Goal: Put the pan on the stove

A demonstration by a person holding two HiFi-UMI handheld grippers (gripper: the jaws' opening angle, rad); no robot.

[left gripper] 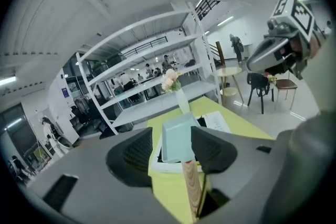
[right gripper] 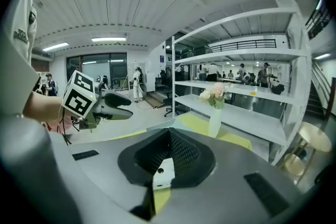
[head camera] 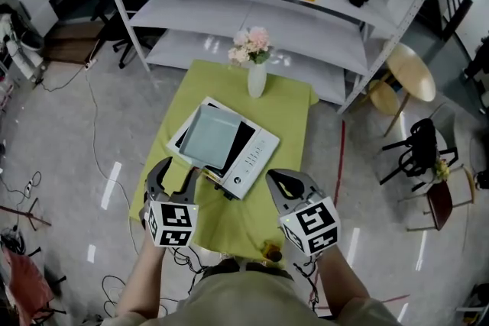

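The pan (head camera: 210, 137) is sitting on the stove (head camera: 258, 155), its square pale body covering the dark glass on the side away from the control panel. Its wooden handle (left gripper: 191, 186) is sticking out past the stove's near edge, toward the person.

The left gripper (head camera: 177, 168) is hovering at that near edge with its jaws spread, and the handle is running right between them. The handle is lying close against the right-hand jaw, while the green of the table (head camera: 294, 99) is showing through the gap on the other side. So the pads are not pinching it.

The right gripper (right gripper: 168, 136) is hanging just off the stove's near right corner, jaws pressed together with nothing between them. A white corner of the stove is peeking out just below the tips.

Beyond the stove's far edge, a white vase (head camera: 257, 80) with pale pink flowers (head camera: 250, 44) is standing upright on the table, apart from the stove. Farther back behind the stove, white shelving (head camera: 252, 8) is standing on the floor.
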